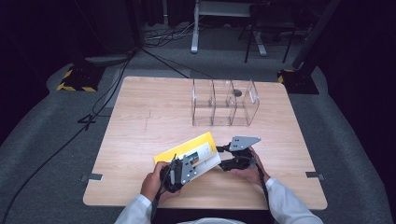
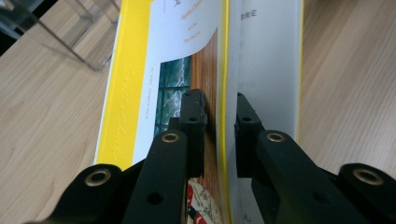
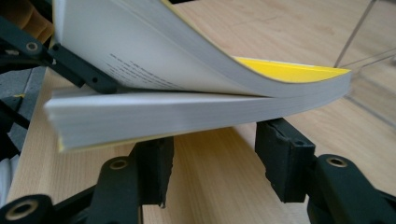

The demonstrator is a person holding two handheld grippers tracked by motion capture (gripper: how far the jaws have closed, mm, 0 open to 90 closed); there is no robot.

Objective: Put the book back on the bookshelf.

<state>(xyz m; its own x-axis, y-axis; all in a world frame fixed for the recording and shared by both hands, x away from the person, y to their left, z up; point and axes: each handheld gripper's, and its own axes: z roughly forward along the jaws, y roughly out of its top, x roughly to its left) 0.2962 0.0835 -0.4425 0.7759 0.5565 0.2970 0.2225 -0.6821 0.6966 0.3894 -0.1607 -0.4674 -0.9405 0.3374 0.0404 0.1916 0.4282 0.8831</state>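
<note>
**Book lifted open at the near edge**

Nearest us, the left tongs [image 2: 219, 126] straddle the yellow cover [image 2: 223, 70] of the book [image 1: 189, 155], jaws on either side of it and just short of pinching, apparently peeling it up from the pages. The right tongs [image 3: 212, 163] sit wide open beneath the page block, likely propping it. The book hangs low over the bench [image 1: 140, 121] near the person's edge. Farther back stands a clear divided organiser [image 1: 224, 102], well apart.
</note>
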